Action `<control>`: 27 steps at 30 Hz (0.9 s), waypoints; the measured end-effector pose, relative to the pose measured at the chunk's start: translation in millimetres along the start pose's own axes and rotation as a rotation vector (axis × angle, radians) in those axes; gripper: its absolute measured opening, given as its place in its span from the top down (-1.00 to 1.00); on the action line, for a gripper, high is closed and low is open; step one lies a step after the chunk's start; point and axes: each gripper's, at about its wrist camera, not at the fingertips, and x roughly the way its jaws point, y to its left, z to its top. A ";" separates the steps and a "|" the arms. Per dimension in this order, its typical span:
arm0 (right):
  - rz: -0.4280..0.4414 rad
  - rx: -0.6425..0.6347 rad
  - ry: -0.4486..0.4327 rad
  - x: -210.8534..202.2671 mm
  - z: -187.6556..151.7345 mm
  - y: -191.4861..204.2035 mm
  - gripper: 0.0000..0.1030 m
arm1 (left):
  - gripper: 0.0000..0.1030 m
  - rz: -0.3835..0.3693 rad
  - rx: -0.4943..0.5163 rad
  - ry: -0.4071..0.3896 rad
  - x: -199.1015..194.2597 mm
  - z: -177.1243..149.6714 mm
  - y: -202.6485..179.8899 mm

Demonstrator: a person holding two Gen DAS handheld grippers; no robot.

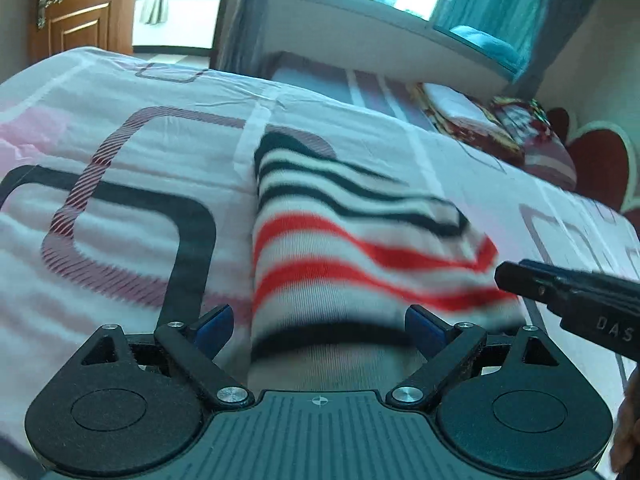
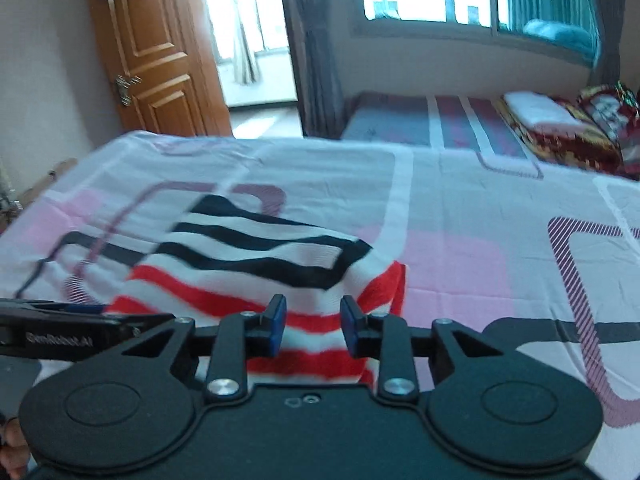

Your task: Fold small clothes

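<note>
Both tongs, left and right, gape over striped garment on bedsheet.

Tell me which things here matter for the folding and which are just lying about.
For the job:
- white knit garment with black and red stripes, partly folded
- left gripper, jaws wide apart
- right gripper, jaws apart

Lying about:
- pink and white patterned bedsheet
- red and yellow patterned blanket
- brown wooden door
</note>
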 end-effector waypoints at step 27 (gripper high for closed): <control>-0.118 0.121 0.043 -68.7 -87.1 28.4 0.22 | -0.95 0.042 0.091 0.071 -31.1 -64.4 -10.4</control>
